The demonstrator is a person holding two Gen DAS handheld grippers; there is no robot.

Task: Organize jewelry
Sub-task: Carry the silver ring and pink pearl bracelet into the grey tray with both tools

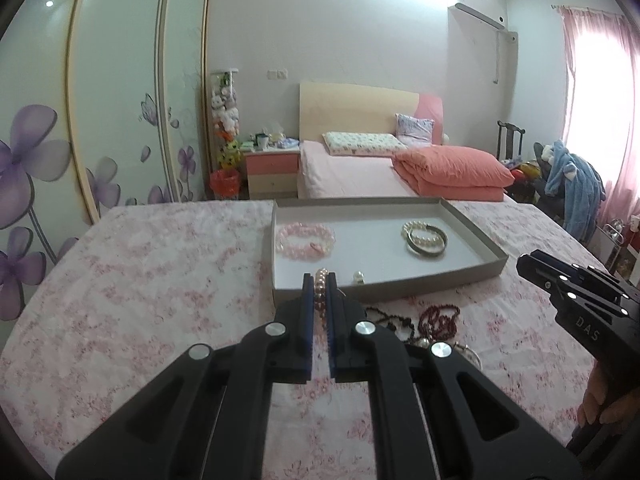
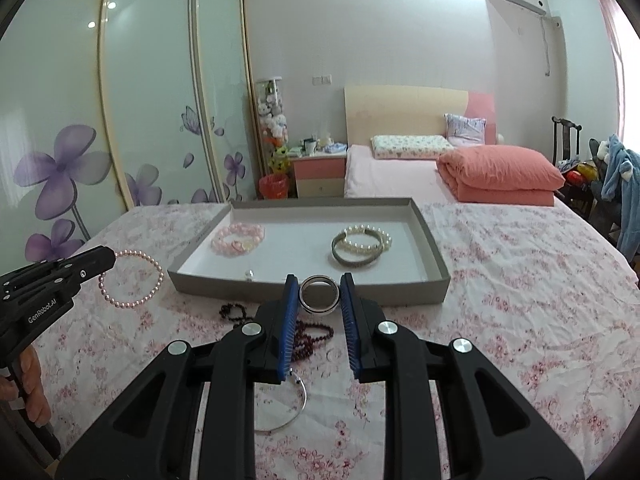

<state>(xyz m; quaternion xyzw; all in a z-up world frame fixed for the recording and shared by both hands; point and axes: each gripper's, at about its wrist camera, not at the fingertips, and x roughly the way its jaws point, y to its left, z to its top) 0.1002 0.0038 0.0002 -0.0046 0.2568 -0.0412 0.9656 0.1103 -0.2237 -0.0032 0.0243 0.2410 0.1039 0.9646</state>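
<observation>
Partly sorted: pink bead bracelet point(image 2: 238, 239), pearl bracelets point(image 2: 362, 246) and loose pearl point(image 2: 249, 275) already in grey tray point(image 2: 434, 276). Left tongs point(image 1: 320, 282) pinching pink pearl bracelet point(image 2: 132, 278); right tongs point(image 2: 319, 289) clamping silver bangle point(image 2: 319, 294) near tray. Dark red bead strands point(image 2: 314, 338) and thin wire hoop point(image 2: 294, 410) still on floral bedsheet point(image 2: 500, 340).

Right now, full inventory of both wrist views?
tray: 1, grey, on the floral sheet
pink bead bracelets: 2 or so, tray's left part
pearl bracelets with dark band: small stack, white and grey, tray's right part
loose pearl piece: 1, white, tray's near edge
pink pearl bracelet: 1, held in left tool
metal ring bangle: 1, silver, between right tool's pads
dark bead strings: several, maroon, before the tray
thin wire bangle: 1, silver, nearest
left tool: shut on bracelet
right tool: around bangle
</observation>
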